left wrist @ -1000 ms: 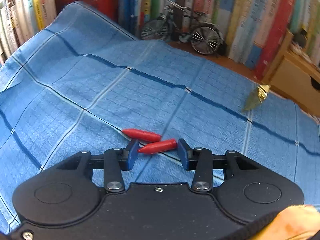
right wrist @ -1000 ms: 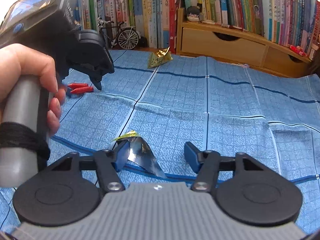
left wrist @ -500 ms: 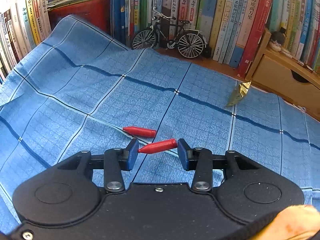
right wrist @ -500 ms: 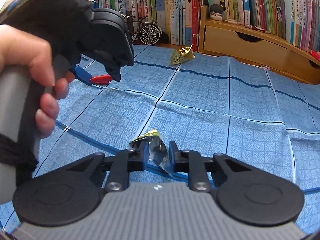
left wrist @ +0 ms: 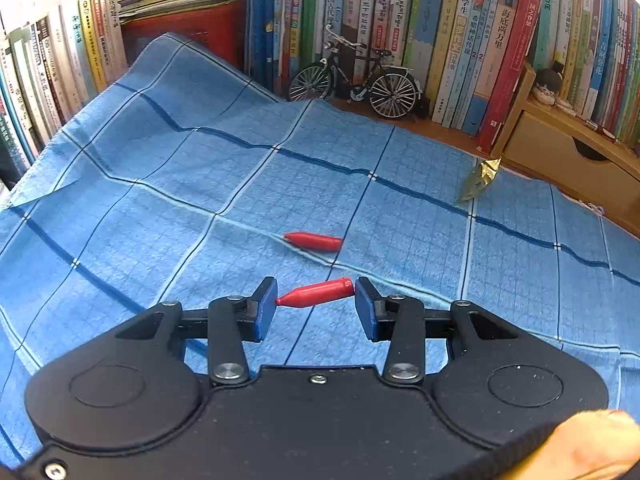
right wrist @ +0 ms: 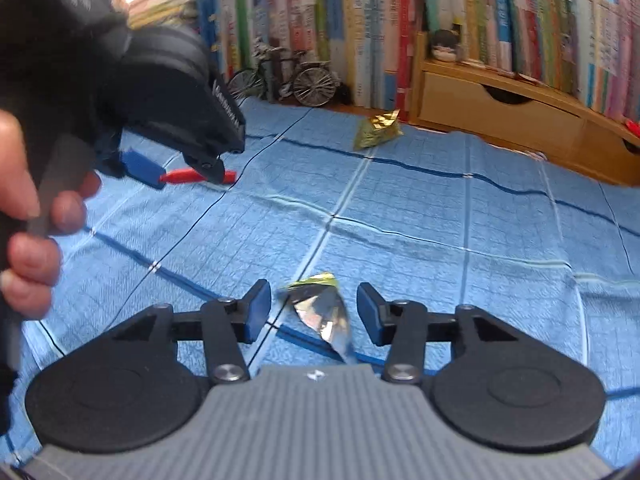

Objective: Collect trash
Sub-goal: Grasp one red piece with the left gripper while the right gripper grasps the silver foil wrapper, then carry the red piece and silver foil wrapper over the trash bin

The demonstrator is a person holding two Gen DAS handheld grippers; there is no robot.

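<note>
My left gripper (left wrist: 315, 300) is shut on a red cone-shaped piece (left wrist: 316, 294), held lengthwise between the blue pads just above the blue checked cloth (left wrist: 160, 208). A second red piece (left wrist: 314, 241) lies on the cloth just beyond it. In the right wrist view the left gripper (right wrist: 180, 168) sits at upper left with a hand (right wrist: 28, 240) on its handle. My right gripper (right wrist: 314, 304) has its jaws opening. A crumpled silver and gold foil wrapper (right wrist: 320, 308) lies on the cloth between them, touched by neither pad. A gold wrapper (right wrist: 378, 130) (left wrist: 480, 178) lies far back.
A model bicycle (left wrist: 354, 84) stands at the cloth's far edge before a wall of books (left wrist: 460, 40). A wooden drawer unit (right wrist: 500, 120) runs along the back right. More books (left wrist: 48, 80) line the left side, where the cloth rides up.
My left gripper lifted and drew back with the red piece, leaving the other one on the cloth. My right jaws closed on the foil wrapper, then parted again; the wrapper stays between them.
</note>
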